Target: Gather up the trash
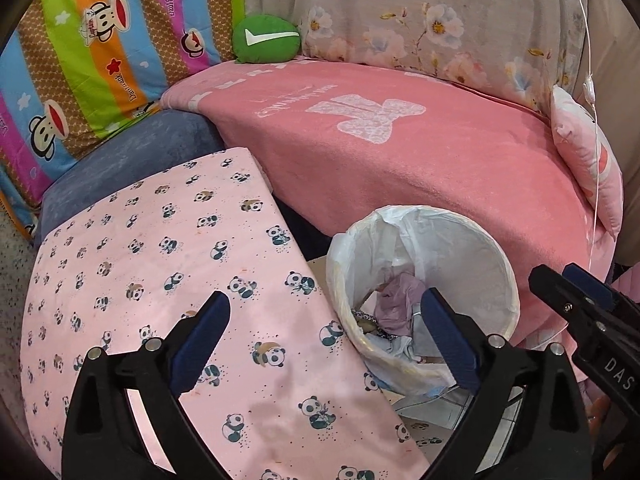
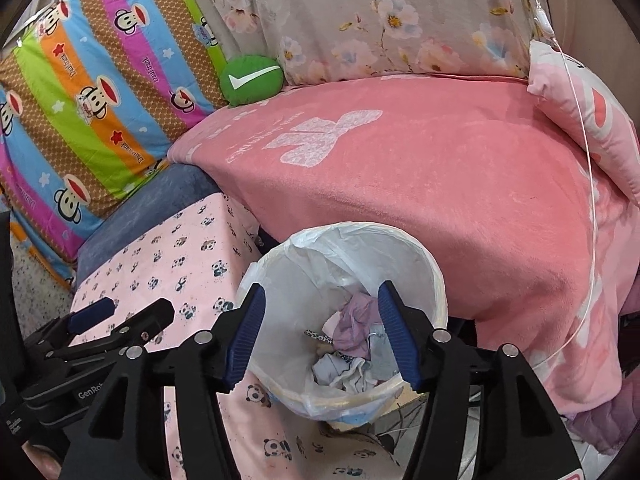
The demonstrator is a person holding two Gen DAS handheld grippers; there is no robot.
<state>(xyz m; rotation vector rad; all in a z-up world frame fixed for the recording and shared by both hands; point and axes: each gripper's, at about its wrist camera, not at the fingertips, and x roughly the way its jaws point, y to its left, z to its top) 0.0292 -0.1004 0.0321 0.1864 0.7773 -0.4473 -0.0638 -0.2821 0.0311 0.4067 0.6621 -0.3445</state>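
Bin (image 2: 344, 312) at 6 o'clock, lined, crumpled trash (image 2: 356, 344) inside. Right gripper (image 2: 320, 340) over the bin mouth, jaws apart, empty. Left gripper (image 1: 328, 344) wide, empty, over panda cloth (image 1: 160, 280). Judged: drop step done; next, seek remaining trash.

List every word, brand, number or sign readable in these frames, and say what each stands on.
"Paul frank": striped monkey-print cloth, repeated.
"DAS", cut off: right gripper body.
"GenRob", cut off: left gripper body.
White tick sign: green cushion.
White lettering on pink blanket: upside down, too blurred to read.
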